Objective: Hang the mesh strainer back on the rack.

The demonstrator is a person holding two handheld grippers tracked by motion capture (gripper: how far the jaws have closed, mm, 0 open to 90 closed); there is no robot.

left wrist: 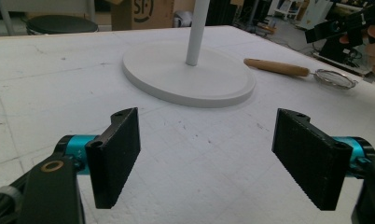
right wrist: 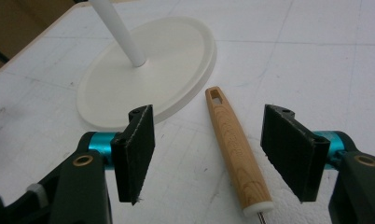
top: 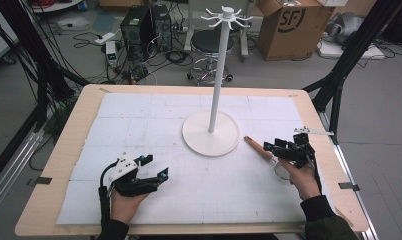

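Note:
A white stand with a round base (top: 210, 133) (left wrist: 188, 77) (right wrist: 143, 70) and a tall pole topped by hooks (top: 227, 17) rises mid-table. Right of it lies a small strainer with a wooden handle (top: 258, 147) (left wrist: 275, 66) (right wrist: 234, 149) and a wire mesh bowl (left wrist: 335, 78). My right gripper (top: 278, 148) (right wrist: 209, 154) hovers open over the handle, whose length runs between the jaws without touching them. My left gripper (top: 154, 168) (left wrist: 206, 156) is open over bare white board at the front left, holding nothing.
The white gridded board (top: 139, 125) covers a wooden table (top: 74, 130). Beyond the far edge stand a stool (top: 211, 45), a computer tower (top: 139, 25), a cardboard box (top: 289, 25) and floor cables. A black frame leg (top: 339, 85) rises at the right.

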